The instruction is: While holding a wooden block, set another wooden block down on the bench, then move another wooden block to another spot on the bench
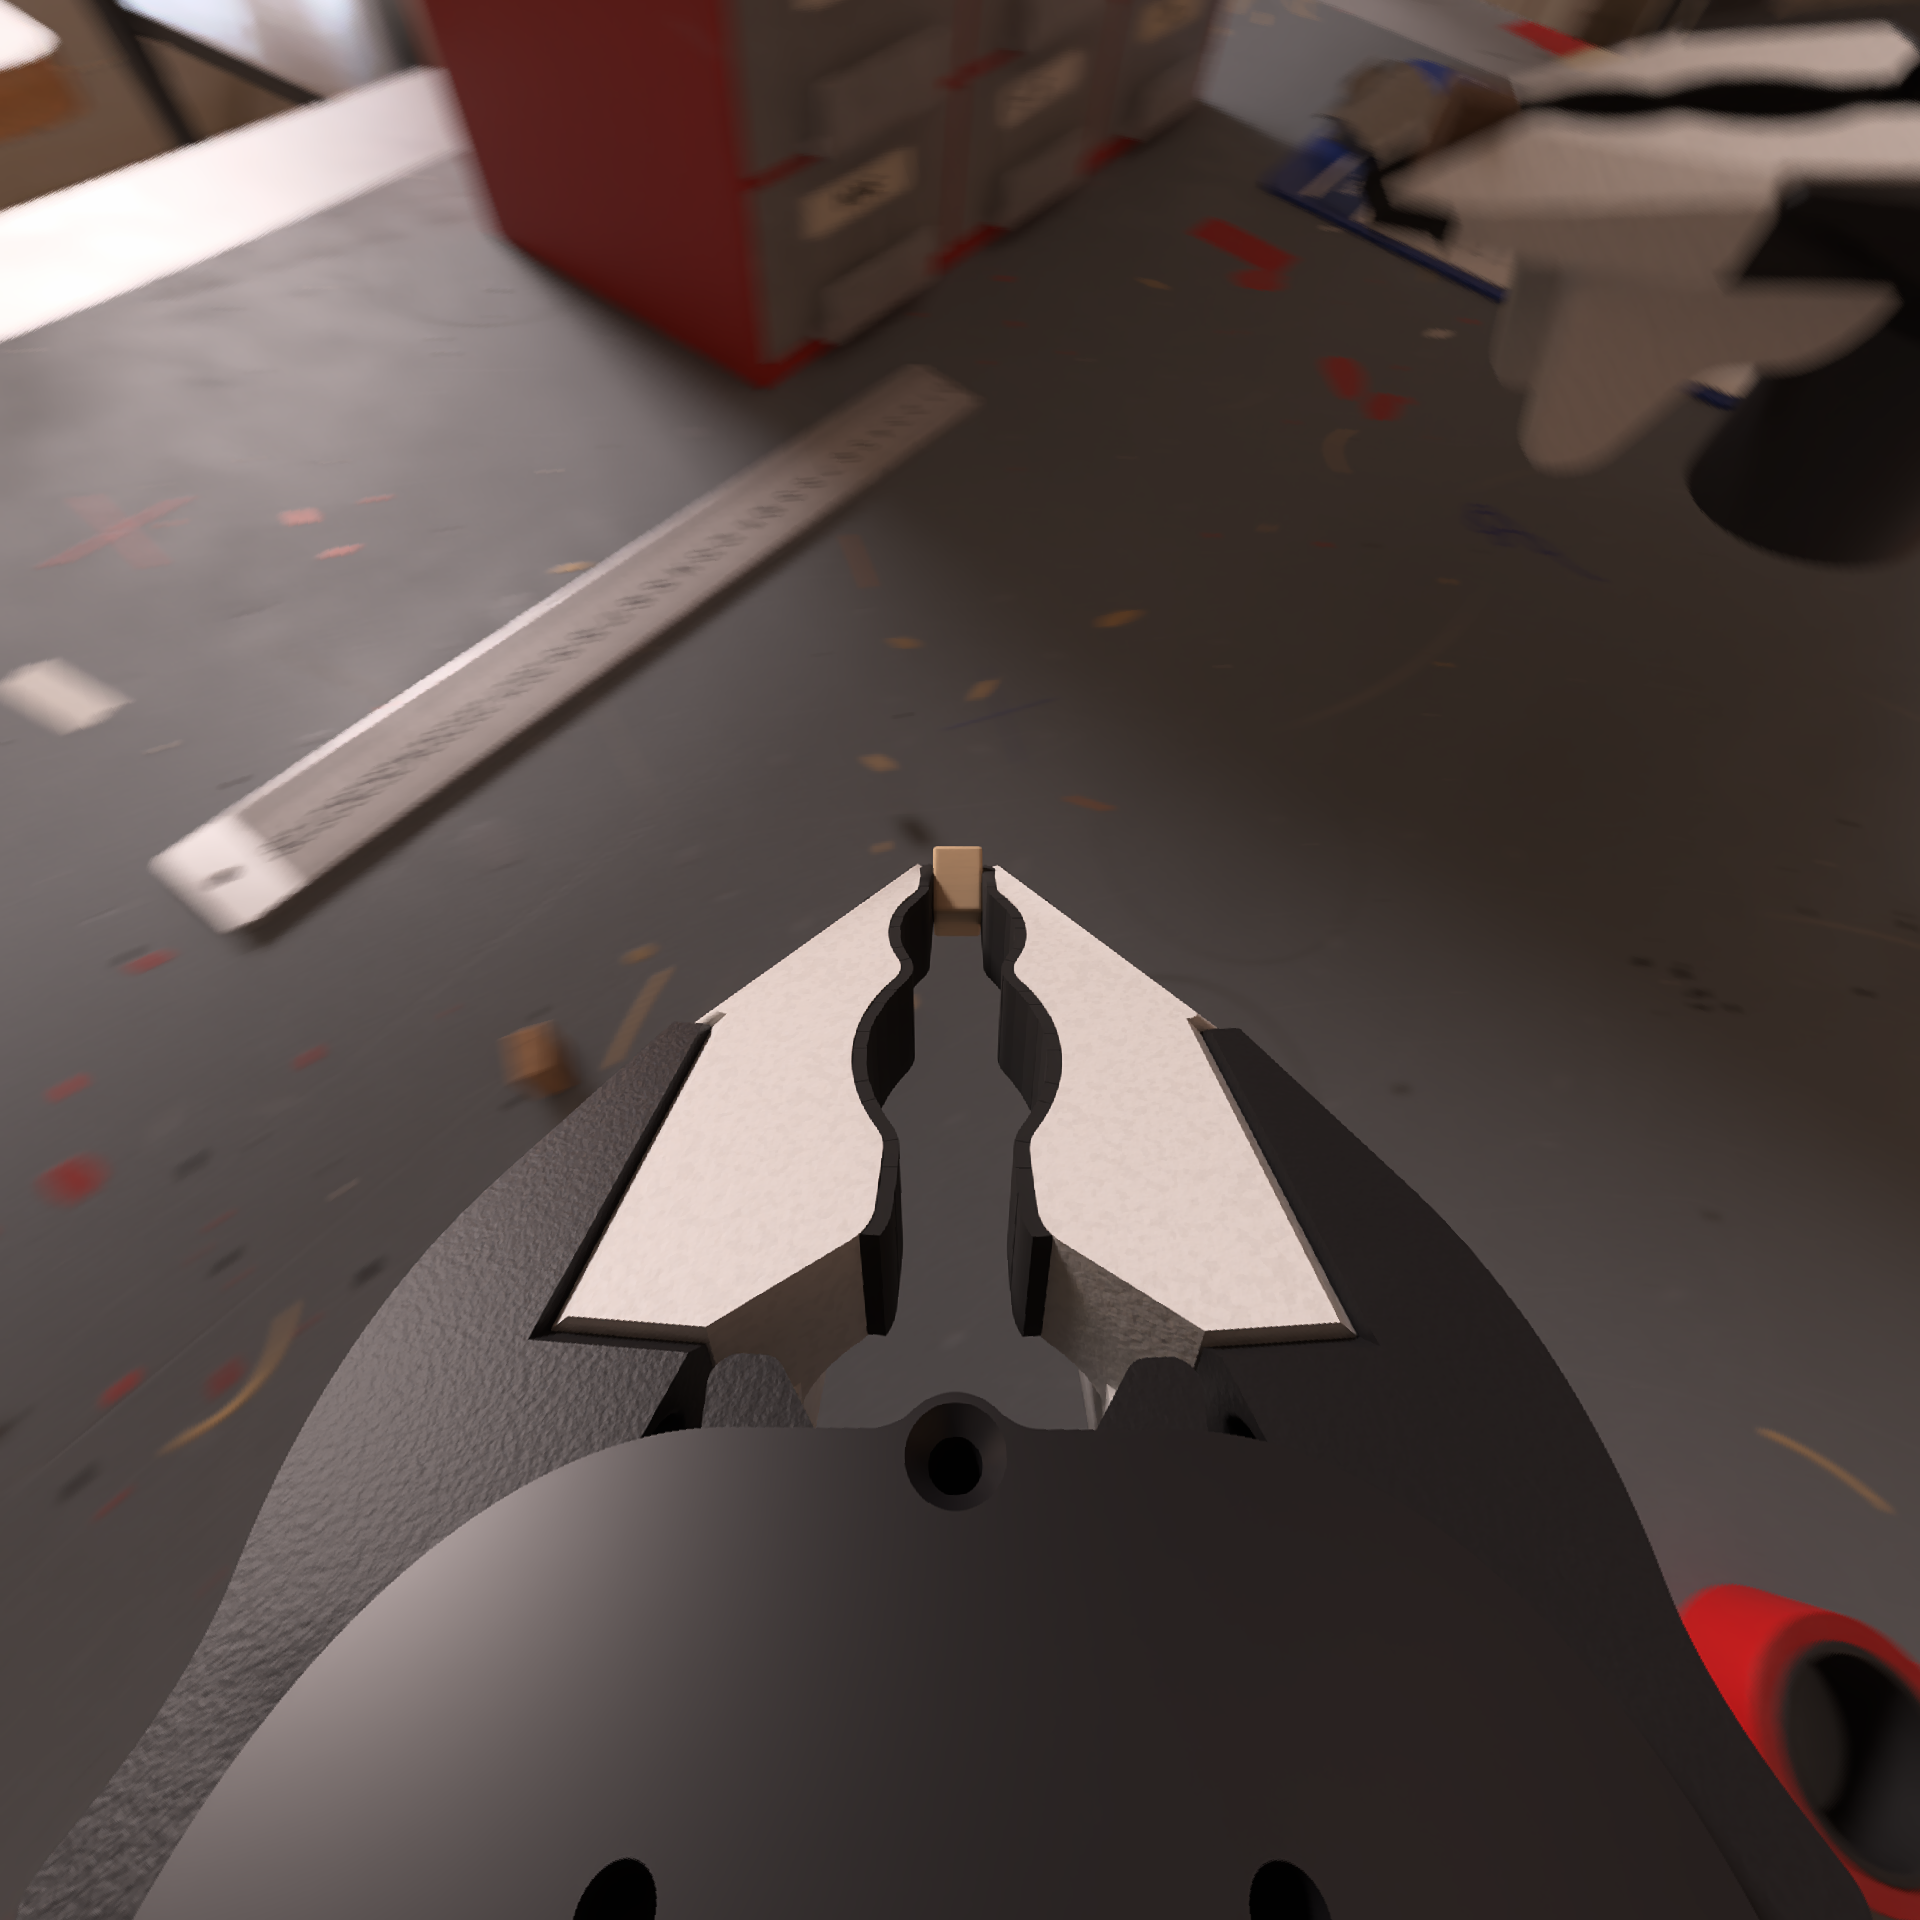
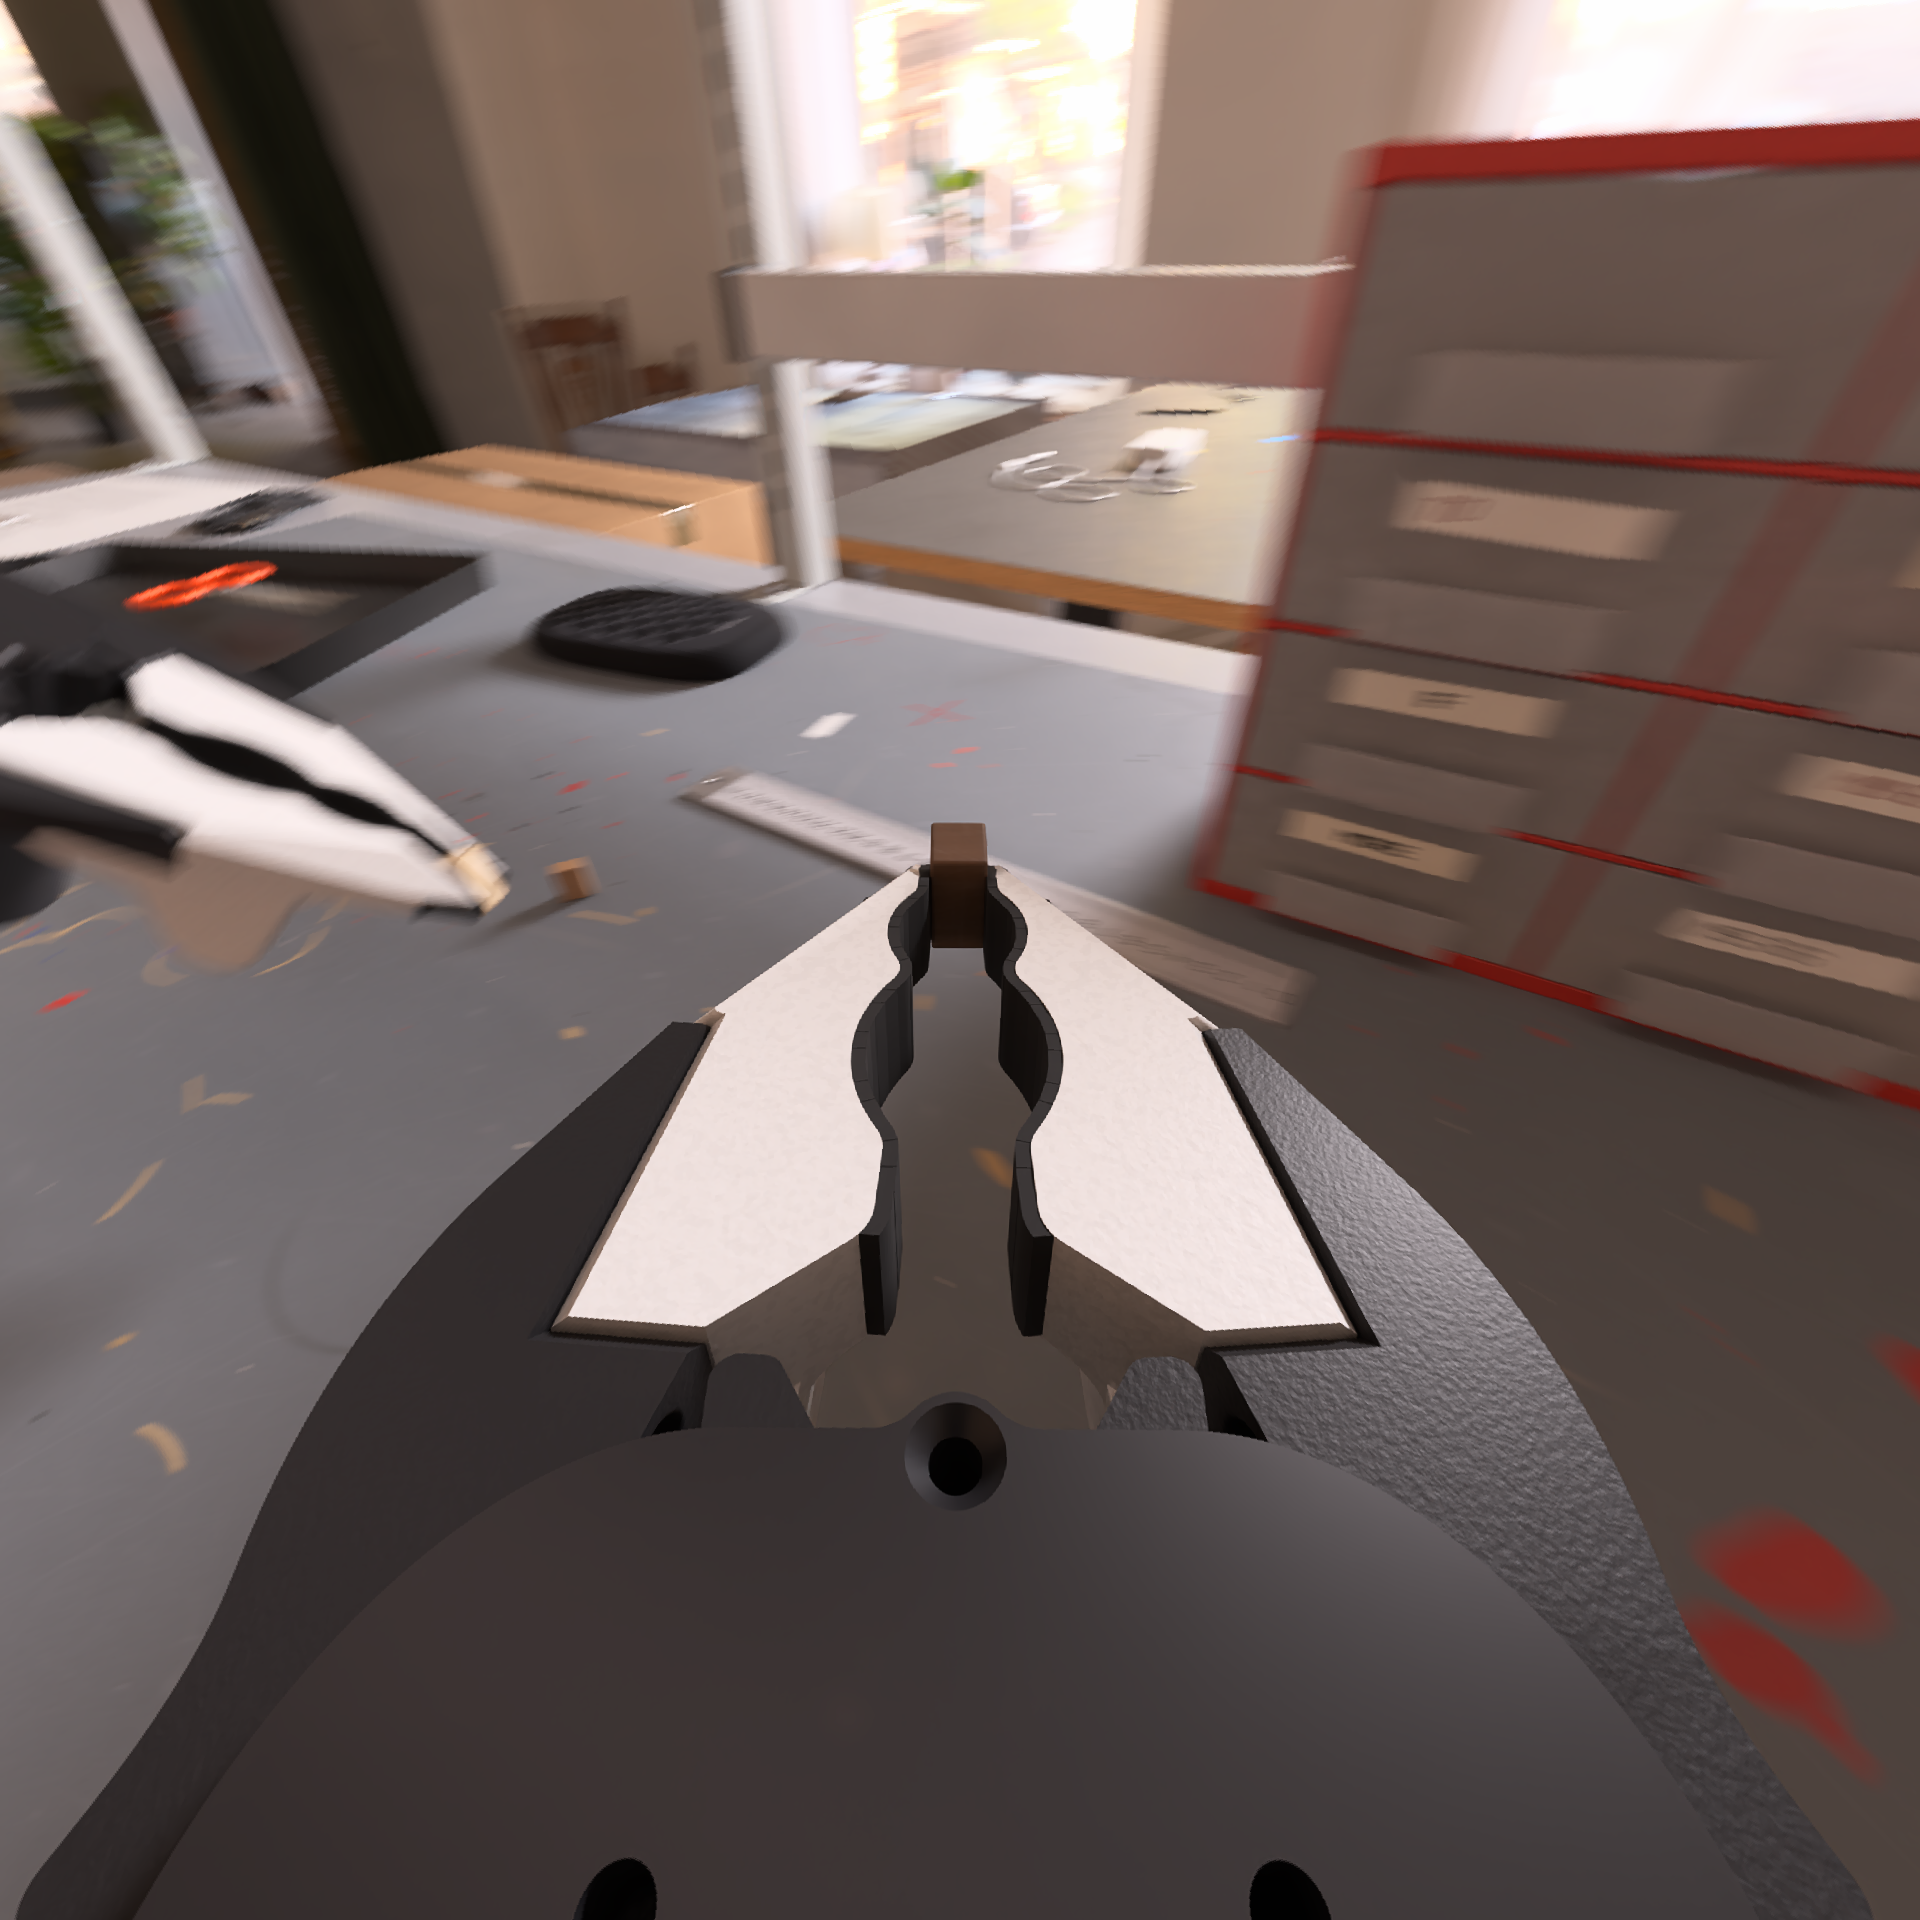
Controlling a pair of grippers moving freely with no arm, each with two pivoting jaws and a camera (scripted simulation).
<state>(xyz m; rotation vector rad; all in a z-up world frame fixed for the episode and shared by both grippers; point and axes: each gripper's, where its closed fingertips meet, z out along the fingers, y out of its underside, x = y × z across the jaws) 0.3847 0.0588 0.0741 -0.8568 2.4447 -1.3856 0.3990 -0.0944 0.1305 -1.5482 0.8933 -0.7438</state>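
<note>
My left gripper (image 1: 957, 883) is shut on a light wooden block (image 1: 957, 878), held at the fingertips above the dark bench (image 1: 1351, 935). My right gripper (image 2: 957, 883) is shut on a darker brown wooden block (image 2: 957, 883), also above the bench. A third small wooden block (image 1: 535, 1055) lies on the bench left of the left gripper; it also shows in the right wrist view (image 2: 571, 878), just beyond the left gripper (image 2: 473, 868). The right gripper (image 1: 1382, 135) shows blurred at the upper right of the left wrist view.
A metal ruler (image 1: 582, 644) lies diagonally on the bench; it also shows in the right wrist view (image 2: 821, 816). A red drawer cabinet (image 1: 790, 177) (image 2: 1600, 623) stands behind it. A red tape roll (image 1: 1808, 1714) sits near right. A black round pad (image 2: 655, 629) and black tray (image 2: 312, 592) lie farther off.
</note>
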